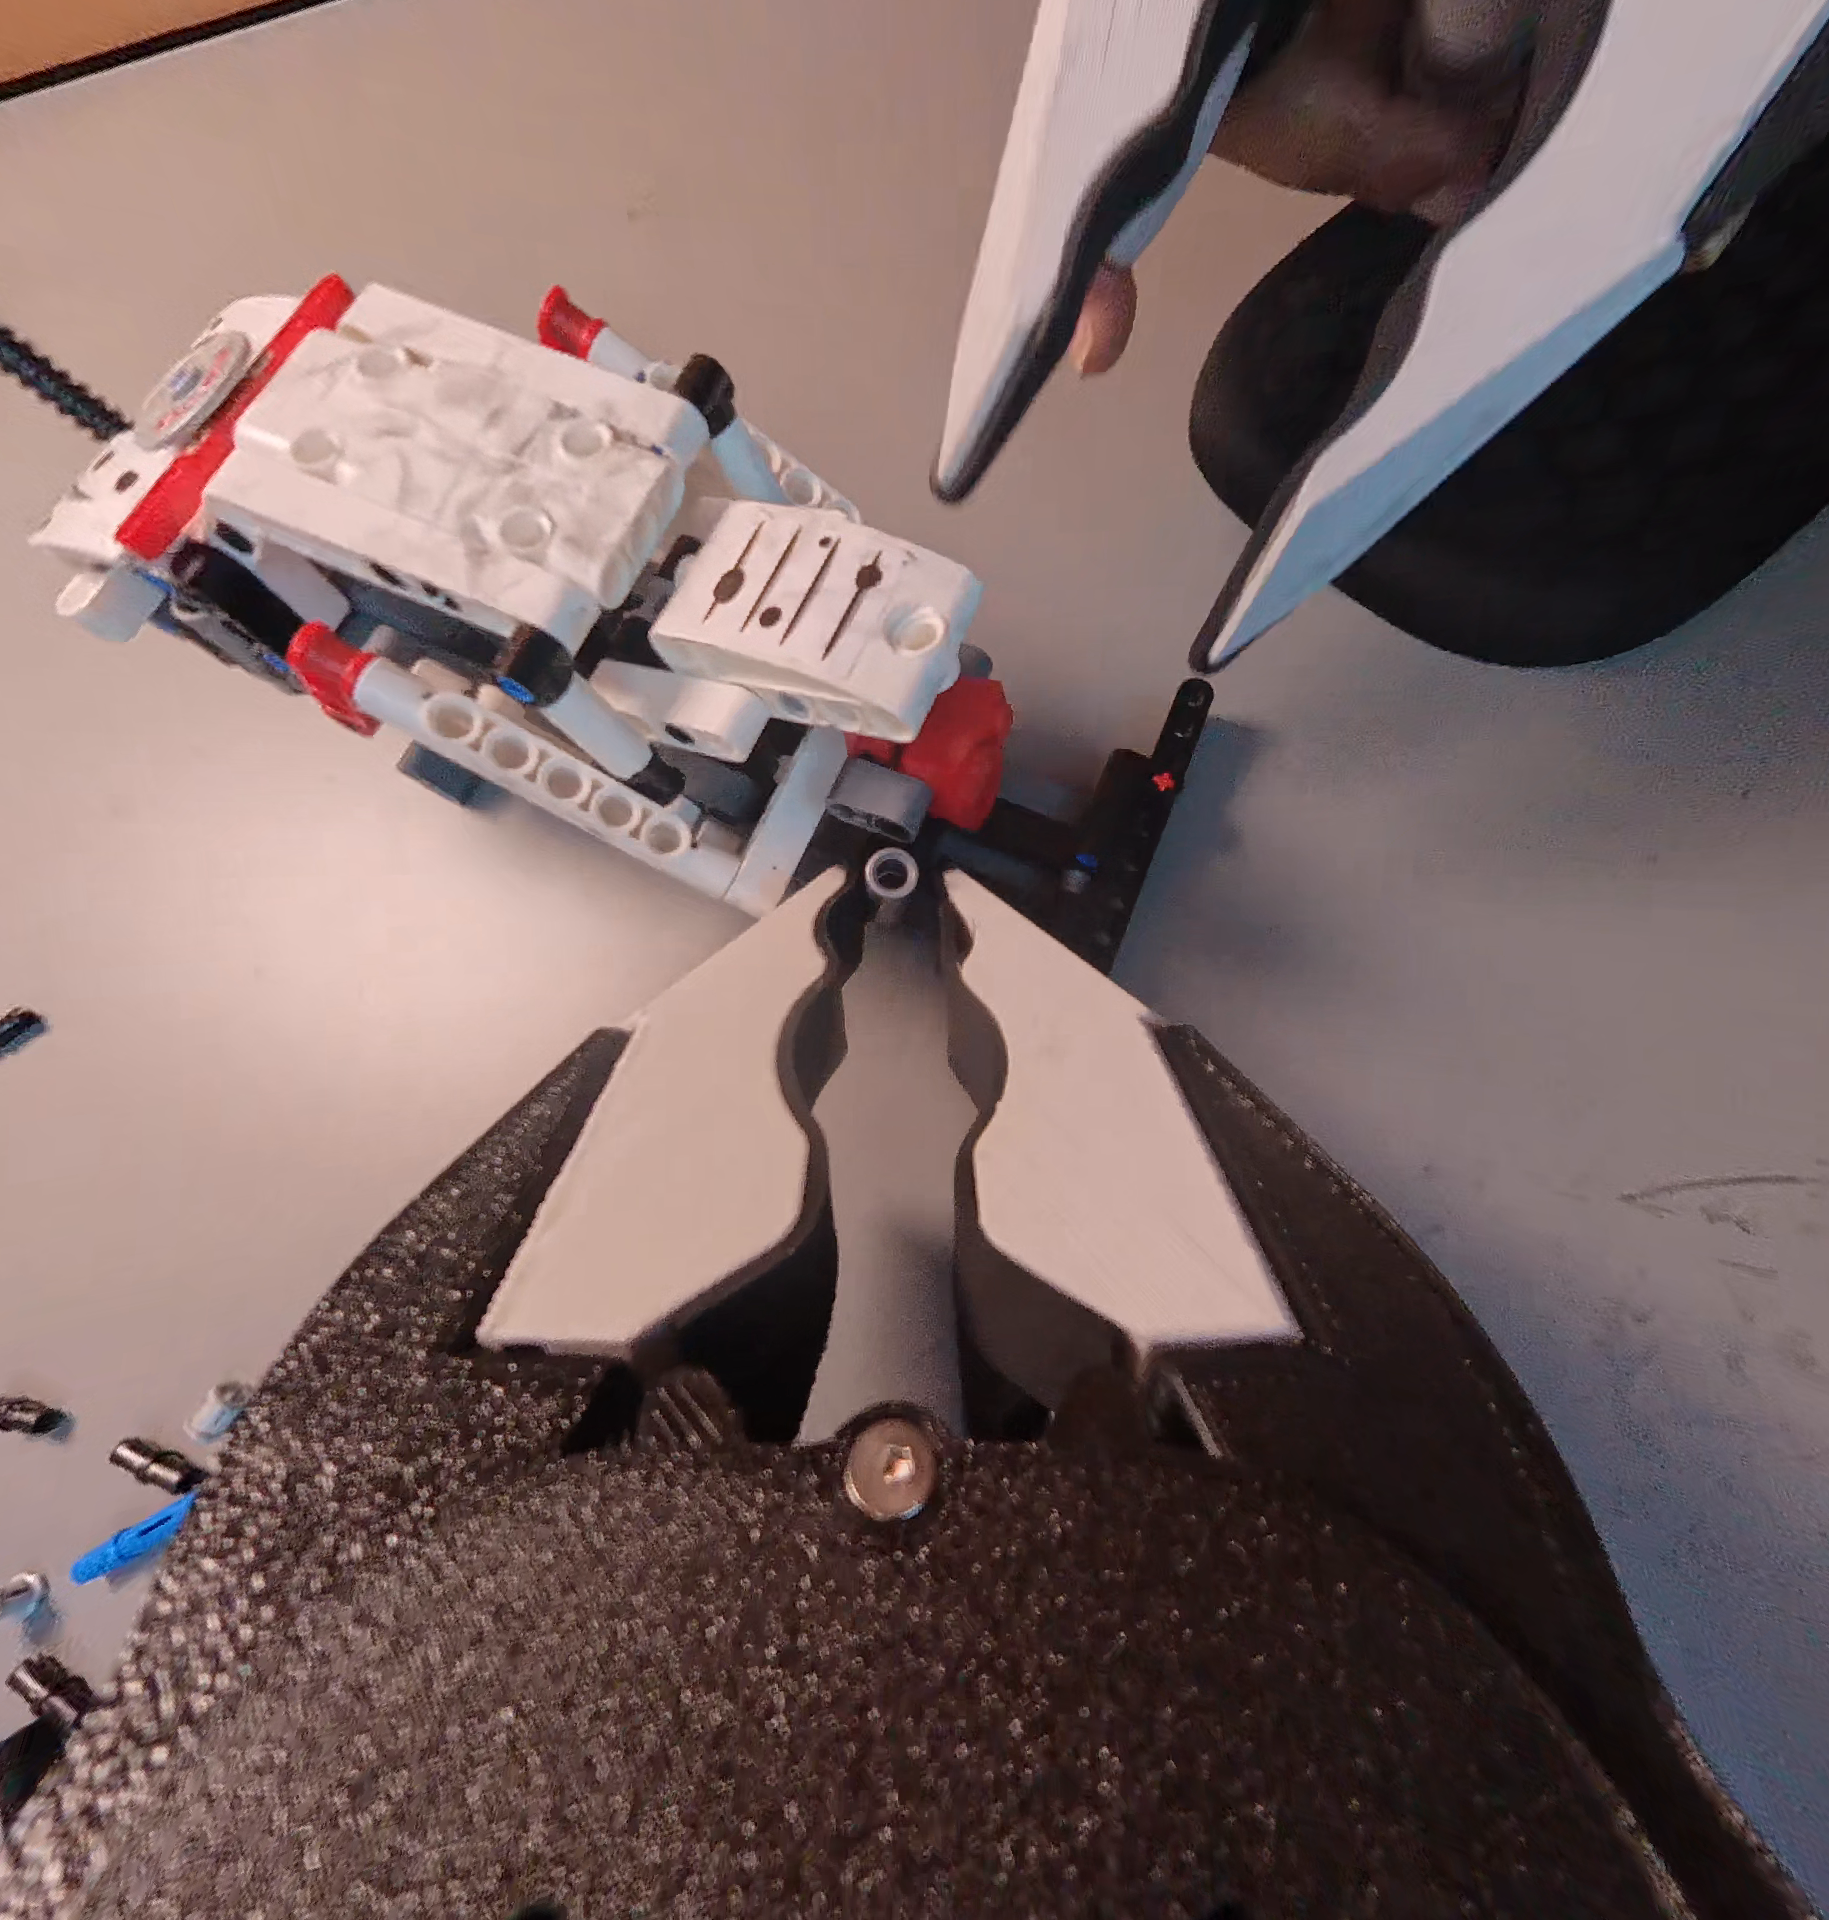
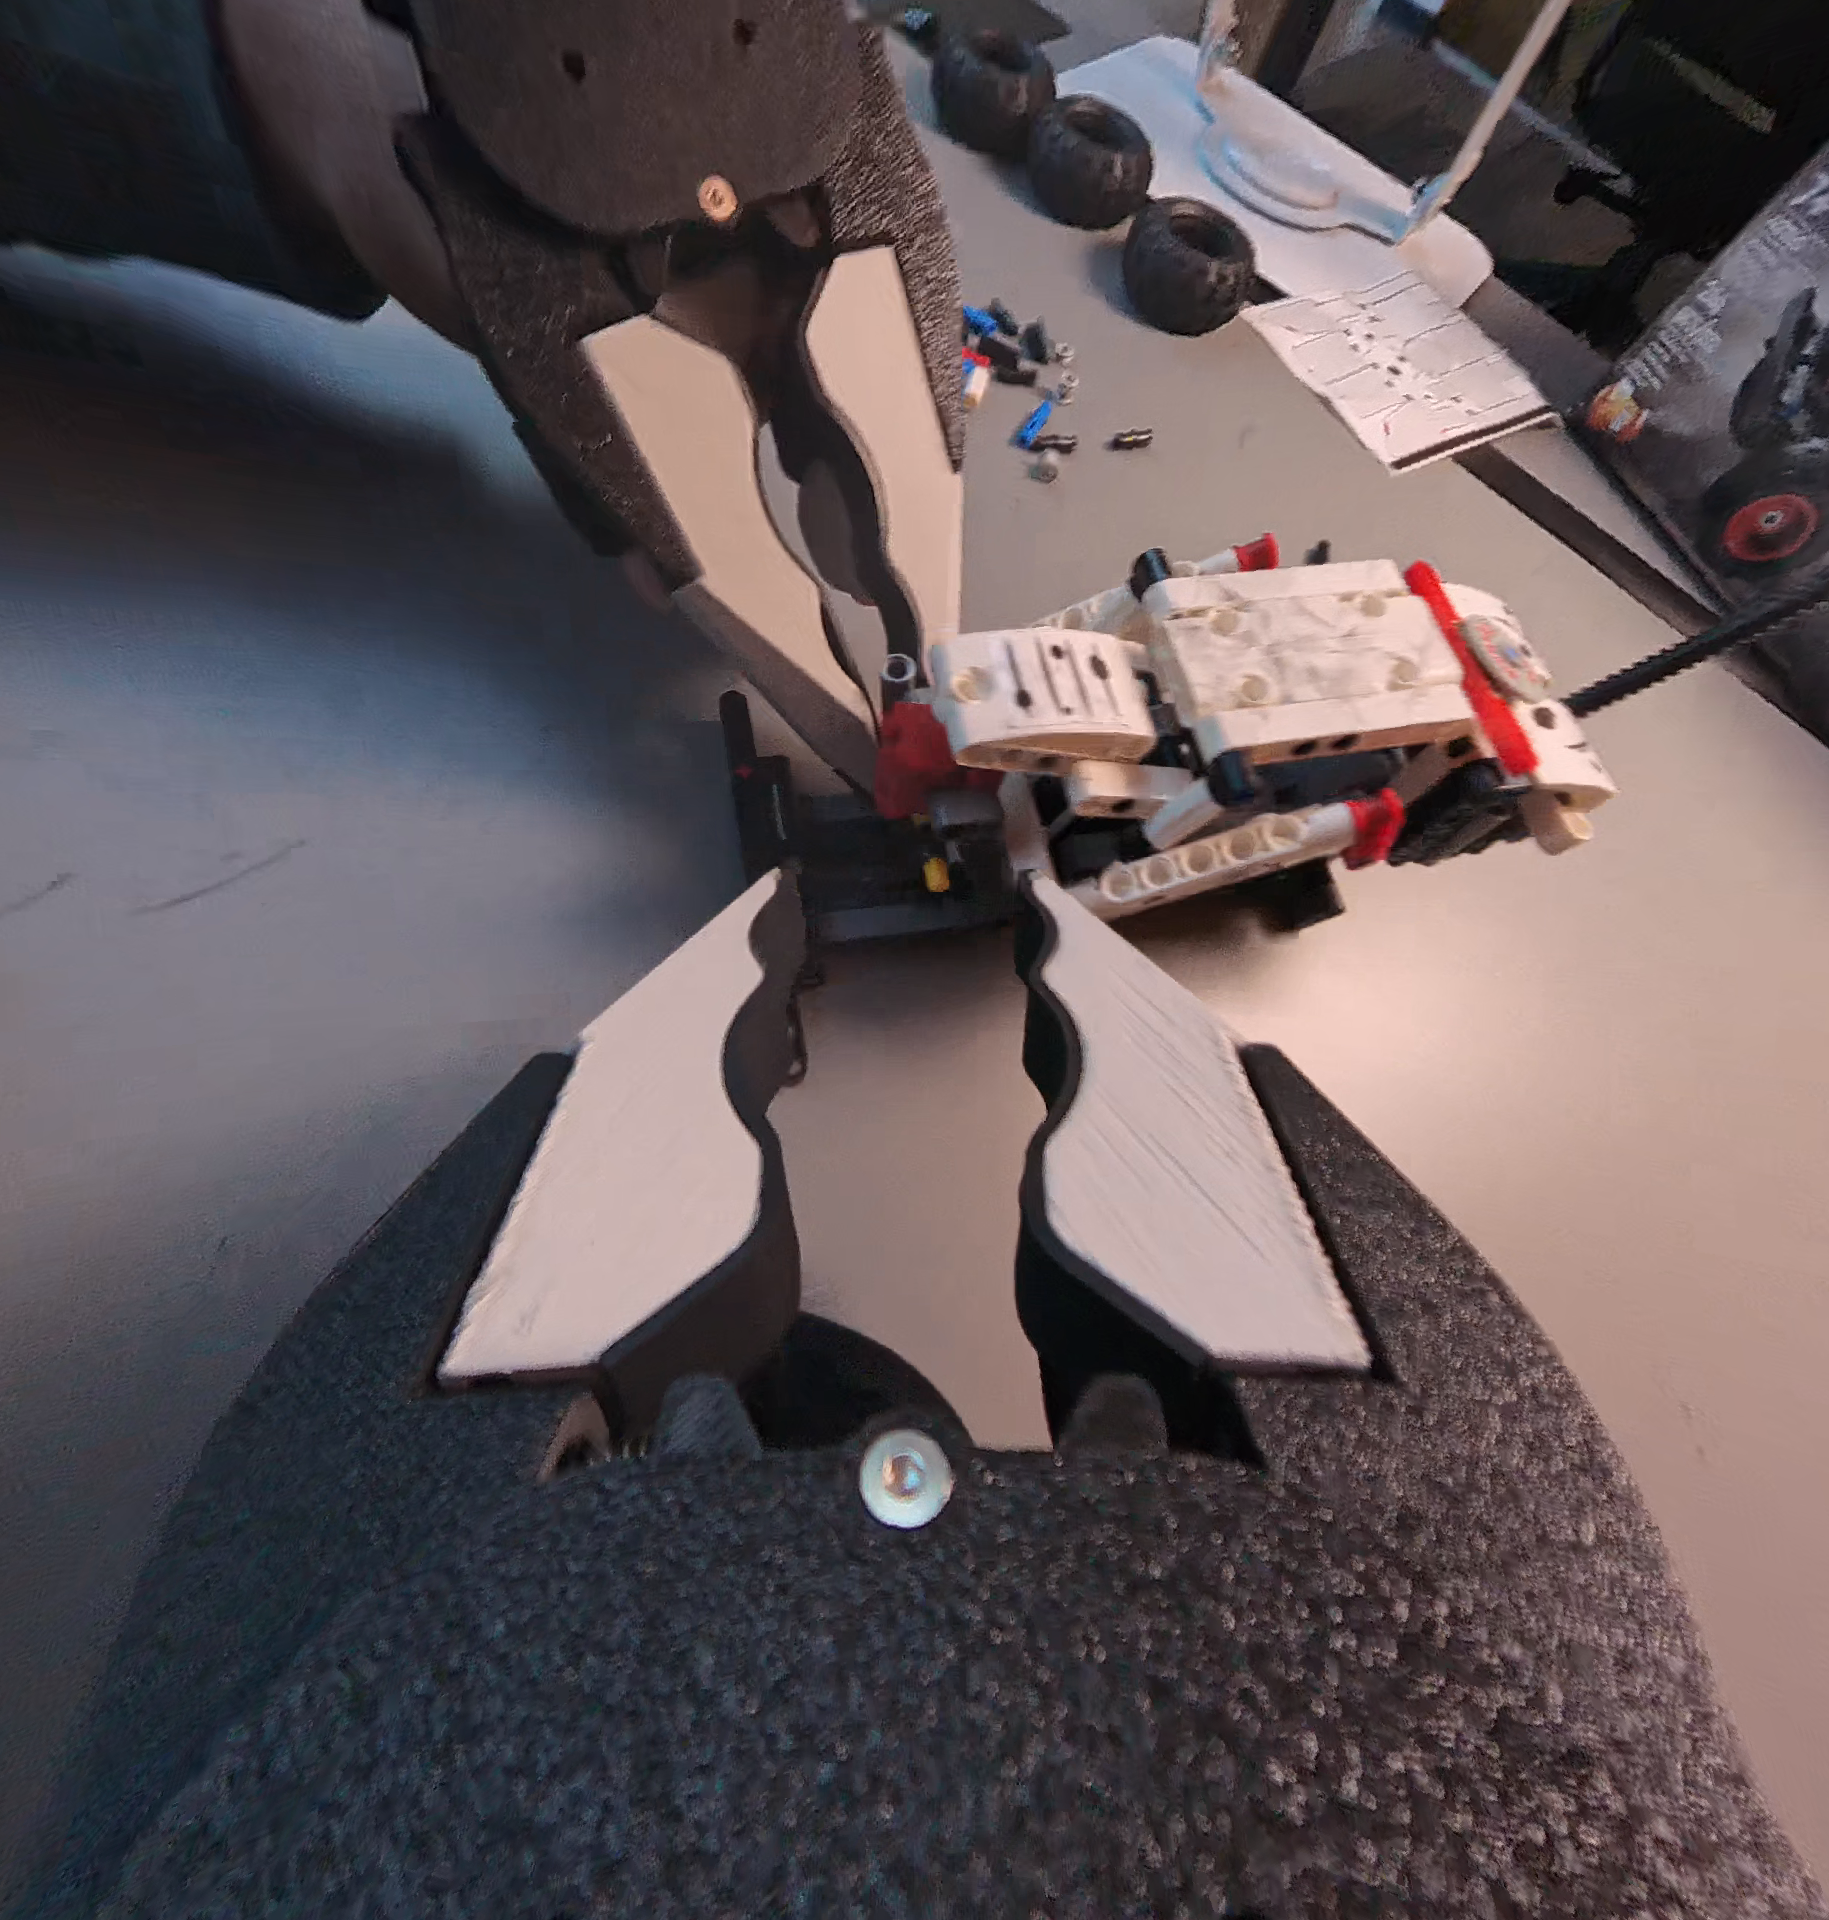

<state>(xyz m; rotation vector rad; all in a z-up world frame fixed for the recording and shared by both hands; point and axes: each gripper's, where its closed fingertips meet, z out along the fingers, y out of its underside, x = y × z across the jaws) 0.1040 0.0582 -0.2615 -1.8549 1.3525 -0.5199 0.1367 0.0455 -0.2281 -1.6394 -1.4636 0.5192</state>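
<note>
left gripper (image 1: 894, 883): jaws pinching small grey bush (image 1: 889, 871), frame centre, touching toy truck model (image 1: 536, 582) | right gripper (image 1: 1076, 577): jaws spread, near black frame end (image 2: 868, 862) | model: light, rigid, snap-fit, likely fragile; grip its beams.

Each camera sits just behind its own claw, looking forward and down along the fingers at the worktop (image 1: 266, 1091). The left wrist view closes in on the brick-built vehicle (image 1: 515, 582) from one side of its black front end; the right wrist view faces that vehicle (image 2: 1253, 727) from the opposite side, equally near. Both share the vehicle, and each shows the other claw beyond it.
</note>
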